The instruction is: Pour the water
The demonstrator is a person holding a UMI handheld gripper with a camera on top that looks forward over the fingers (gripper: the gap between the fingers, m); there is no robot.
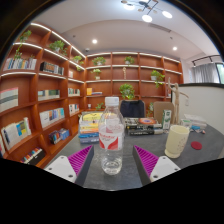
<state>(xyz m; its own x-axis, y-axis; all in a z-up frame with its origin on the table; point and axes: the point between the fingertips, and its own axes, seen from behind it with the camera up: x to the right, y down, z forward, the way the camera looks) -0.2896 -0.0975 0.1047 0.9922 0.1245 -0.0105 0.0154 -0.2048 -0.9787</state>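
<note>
A clear water bottle [112,136] stands upright on the table [120,172], just ahead of the hand-held gripper [113,163], whose fingers are spread apart, holding nothing. A cup [177,139] stands to the right, beyond the right finger.

So the table [120,165] is a dark grey top, and a clear plastic water bottle [111,135] stands upright on it near the middle. Off to the right sits a pale cup [177,140], well apart from the bottle. Further back there's a stack of books [90,124] and some flat books or boxes [143,126] (can't read any titles), plus a small red thing [197,147] beside the cup.
</note>
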